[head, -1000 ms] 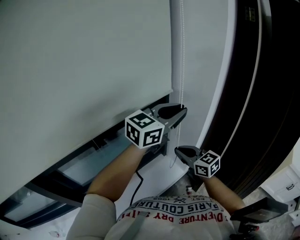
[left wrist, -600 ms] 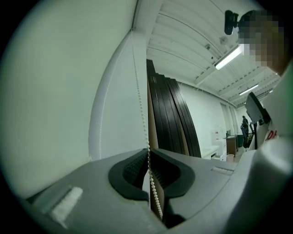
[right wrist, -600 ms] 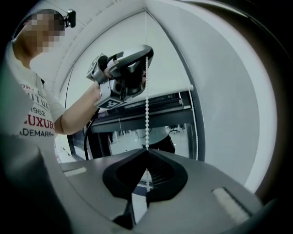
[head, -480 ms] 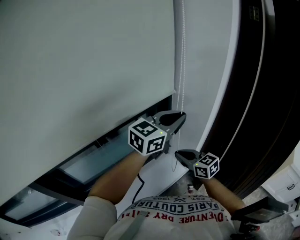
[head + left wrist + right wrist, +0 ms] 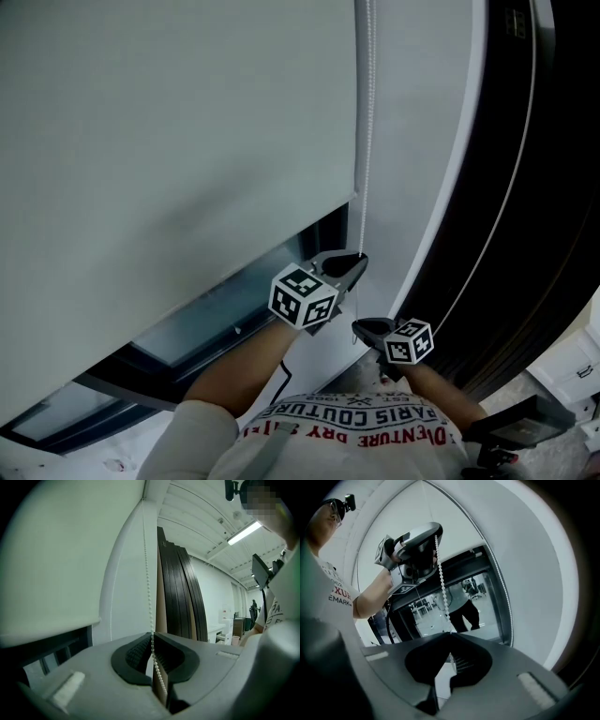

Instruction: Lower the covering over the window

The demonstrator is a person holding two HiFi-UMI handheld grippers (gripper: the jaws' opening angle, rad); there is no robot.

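The left gripper [image 5: 359, 264], fingers just closed, and the right gripper [image 5: 360, 326] at its six o'clock are both pinching the bead chain [image 5: 367, 141] hanging at three o'clock of the blind [image 5: 169, 141].

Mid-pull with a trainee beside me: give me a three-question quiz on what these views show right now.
1. True or false: the blind covers the whole window.
2. What is the left claw pinching? A) the bead chain B) a door handle C) nothing
3. Name the claw that grips higher up the chain, left or right claw.

Key:
1. False. A strip of window shows below the blind's bottom edge.
2. A. Its jaws have just been closing, and the chain sits pinched between them.
3. Left. The right gripper view shows it above, with the chain running down into the right claw's shut jaws.
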